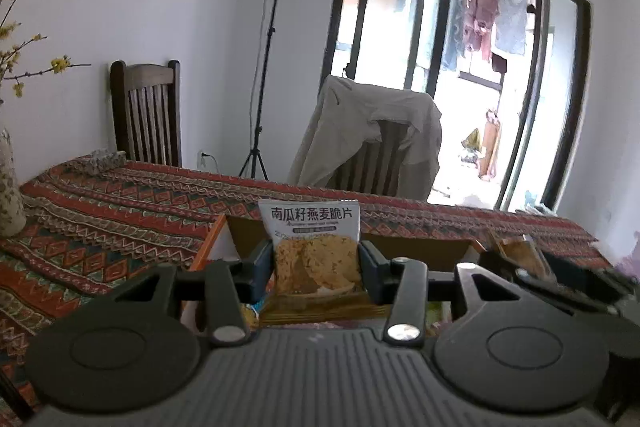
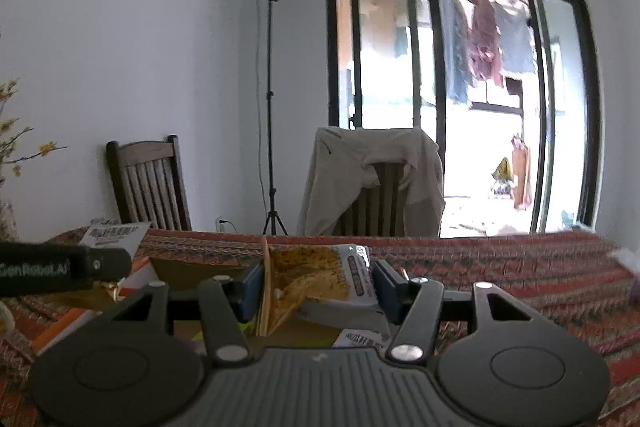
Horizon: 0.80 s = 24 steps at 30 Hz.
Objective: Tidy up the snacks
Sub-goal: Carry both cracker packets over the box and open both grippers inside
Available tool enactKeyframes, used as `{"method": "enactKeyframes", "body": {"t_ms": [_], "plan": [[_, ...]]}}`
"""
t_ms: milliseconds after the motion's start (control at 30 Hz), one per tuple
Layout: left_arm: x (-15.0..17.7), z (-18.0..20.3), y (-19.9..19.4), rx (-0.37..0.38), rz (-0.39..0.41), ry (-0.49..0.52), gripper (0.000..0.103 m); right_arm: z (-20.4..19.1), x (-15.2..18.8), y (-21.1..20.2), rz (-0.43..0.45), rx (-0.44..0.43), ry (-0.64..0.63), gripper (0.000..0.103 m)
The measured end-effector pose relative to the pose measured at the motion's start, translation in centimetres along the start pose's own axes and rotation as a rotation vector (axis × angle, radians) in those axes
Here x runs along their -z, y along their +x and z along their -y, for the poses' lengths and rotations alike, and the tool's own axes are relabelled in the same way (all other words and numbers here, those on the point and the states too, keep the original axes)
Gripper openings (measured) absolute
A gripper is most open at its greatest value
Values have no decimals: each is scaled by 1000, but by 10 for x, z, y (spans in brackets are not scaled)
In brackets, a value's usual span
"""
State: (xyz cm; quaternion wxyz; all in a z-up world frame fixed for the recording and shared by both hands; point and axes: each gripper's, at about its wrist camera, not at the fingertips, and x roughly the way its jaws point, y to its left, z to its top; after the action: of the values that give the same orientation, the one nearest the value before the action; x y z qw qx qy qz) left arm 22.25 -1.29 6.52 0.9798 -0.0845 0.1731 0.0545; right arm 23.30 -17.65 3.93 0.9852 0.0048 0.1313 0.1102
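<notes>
Left gripper (image 1: 318, 267): clamped on an upright snack packet (image 1: 314, 247), printed face toward the camera, above an open cardboard box (image 1: 420, 247) on the patterned tablecloth (image 1: 120, 211). Only the left wrist view showed a speckled vase (image 1: 10, 187) at the table's left edge.

Right gripper (image 2: 320, 283): clamped on a second packet (image 2: 320, 277), turned sideways. Only the right wrist view showed another packet (image 2: 362, 339) lying beneath it, and the left gripper's black body (image 2: 60, 267) with its packet top (image 2: 114, 233).

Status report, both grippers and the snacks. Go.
Left gripper shut on upright white oat-crisp snack packet. Right gripper shut on a sideways white crisp packet. Both above open cardboard box. Nothing in the way.
</notes>
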Motion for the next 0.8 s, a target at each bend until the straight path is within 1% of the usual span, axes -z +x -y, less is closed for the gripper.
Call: {"method": "enactKeyframes", "body": {"t_ms": [67, 233, 433, 567, 633, 667, 700, 733, 800], "plan": [[7, -5, 9, -3, 11, -10, 47, 0, 9, 4, -1, -1, -11, 57], [20, -15, 30, 6, -29, -5, 47, 1, 21, 10, -11, -12, -32, 57], [29, -18, 34, 17, -32, 14, 47, -1, 27, 9, -23, -9, -40, 58], [33, -14, 33, 4, -20, 33, 47, -1, 30, 8, -32, -4, -31, 62], [34, -14, 32, 5, -24, 25, 48, 0, 31, 7, -32, -2, -28, 67], [35, -15, 31, 8, -22, 18, 52, 1, 31, 8, -30, -1, -26, 68], [34, -16, 30, 14, -16, 11, 64, 1, 30, 8, -30, -2, -24, 72], [34, -18, 28, 17, -3, 2, 84, 2, 28, 9, -29, -1, -20, 76], [34, -19, 21, 0, 39, -17, 103, 3, 30, 9, -24, -2, -13, 100]]}}
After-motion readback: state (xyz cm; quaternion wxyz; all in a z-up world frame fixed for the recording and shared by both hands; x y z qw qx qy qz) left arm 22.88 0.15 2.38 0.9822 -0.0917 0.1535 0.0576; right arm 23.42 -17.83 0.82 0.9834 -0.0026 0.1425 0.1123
